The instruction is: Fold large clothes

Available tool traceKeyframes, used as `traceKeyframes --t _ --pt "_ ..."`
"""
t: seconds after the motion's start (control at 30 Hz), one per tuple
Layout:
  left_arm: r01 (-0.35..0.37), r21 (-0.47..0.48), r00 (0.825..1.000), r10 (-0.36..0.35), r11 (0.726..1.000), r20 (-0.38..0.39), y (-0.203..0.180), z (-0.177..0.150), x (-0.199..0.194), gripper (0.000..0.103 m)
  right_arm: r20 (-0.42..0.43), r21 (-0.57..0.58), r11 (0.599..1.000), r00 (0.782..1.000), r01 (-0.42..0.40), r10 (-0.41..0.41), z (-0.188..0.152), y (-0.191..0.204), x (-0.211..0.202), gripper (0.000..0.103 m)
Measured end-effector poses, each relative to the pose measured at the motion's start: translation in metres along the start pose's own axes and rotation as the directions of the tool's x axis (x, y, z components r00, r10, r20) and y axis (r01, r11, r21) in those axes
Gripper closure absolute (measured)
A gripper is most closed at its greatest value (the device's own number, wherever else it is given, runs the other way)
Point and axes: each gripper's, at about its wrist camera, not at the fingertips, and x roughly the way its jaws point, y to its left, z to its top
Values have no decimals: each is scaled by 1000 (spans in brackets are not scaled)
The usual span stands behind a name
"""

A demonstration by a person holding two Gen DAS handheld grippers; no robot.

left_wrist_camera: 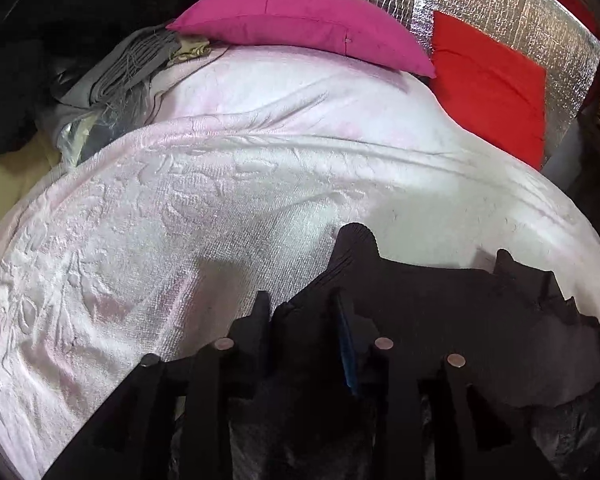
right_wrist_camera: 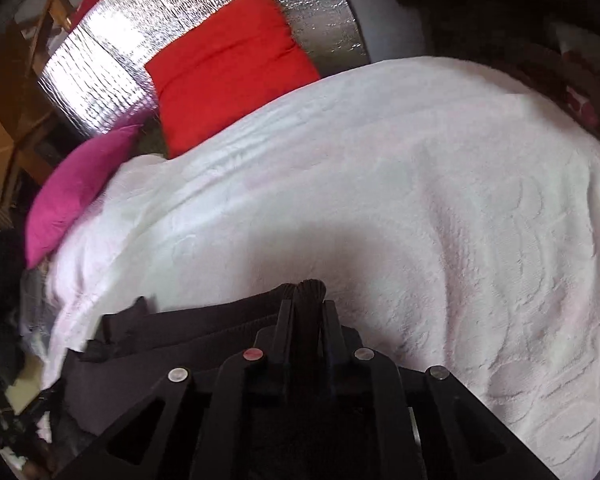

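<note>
Right wrist view, dark garment (right_wrist_camera: 172,340) bunched between closed fingers (right_wrist_camera: 286,320)

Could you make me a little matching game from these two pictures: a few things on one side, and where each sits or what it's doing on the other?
Things:
1. pink cushion
2. red cushion
3. dark garment
4. right gripper

States:
A. leaning against the silver foil panel
B. shut on a fold of dark cloth
C. lying on the white bedspread at its near edge
D. resting on the far end of the bedspread, beside grey folded cloth

Pairs: 1-D, 2-A, 3-C, 4-B
</note>
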Motion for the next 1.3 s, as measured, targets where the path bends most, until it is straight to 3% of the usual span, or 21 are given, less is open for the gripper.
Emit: traceKeyframes --t 0.03,0.1,0.17,0.2,0.23,0.3,0.5,0.6,0.73,0.8,0.87,0.97,1.07,1.17,1.3 --pt "-20 -3 1000 20 1000 10 1 0 -5 56 -14 23 999 999 -31 31 0 -3 -3 86" --pt "-35 -9 998 36 999 42 3 2 -16 53 -17 57 997 998 -55 56 1 -6 -11 85" --pt "-37 -26 997 39 999 64 5 4 -27 37 -7 80 994 997 -76 77 1 -9 -21 79" --pt "-27 -41 996 31 999 85 7 5 -35 35 0 86 993 997 -81 81 0 -10 -26 70" --pt "-18 -51 994 23 999 103 9 6 -41 35 10 90 993 997 -82 81 1 -11 -31 48" --pt "-8 -50 992 15 999 127 8 7 -55 34 66 93 991 994 -95 89 2 -12 -43 14" --pt "-13 -12 984 15 1000 179 0 0 -85 26 156 38 995 984 -92 85 -5 -2 -91 14" --pt "-11 18 982 8 1000 186 -5 -9 -97 26 224 -41 998 973 -44 52 -18 11 -121 14" --pt "-10 61 981 -2 998 195 -12 -27 -115 25 382 -166 985 924 55 12 -41 31 -167 14" --pt "-12 79 981 -4 997 195 -13 -38 -122 24 465 -219 968 885 121 -6 -61 41 -193 14" --pt "3 95 982 -21 995 188 -14 -50 -130 23 499 -248 960 866 130 12 -78 45 -210 14" --pt "20 130 984 -42 991 172 -13 -67 -139 22 456 -242 970 884 6 108 -97 33 -221 11" --pt "25 166 986 -52 986 156 -13 -84 -147 22 307 -129 988 944 -86 122 -99 12 -210 9" --pt "22 170 988 -47 985 146 -3 -108 -152 18 312 -32 995 945 -95 101 -105 -11 -212 9" --pt "61 138 996 -69 989 57 10 -127 -147 17 259 76 993 963 -90 68 -104 -41 -208 9"
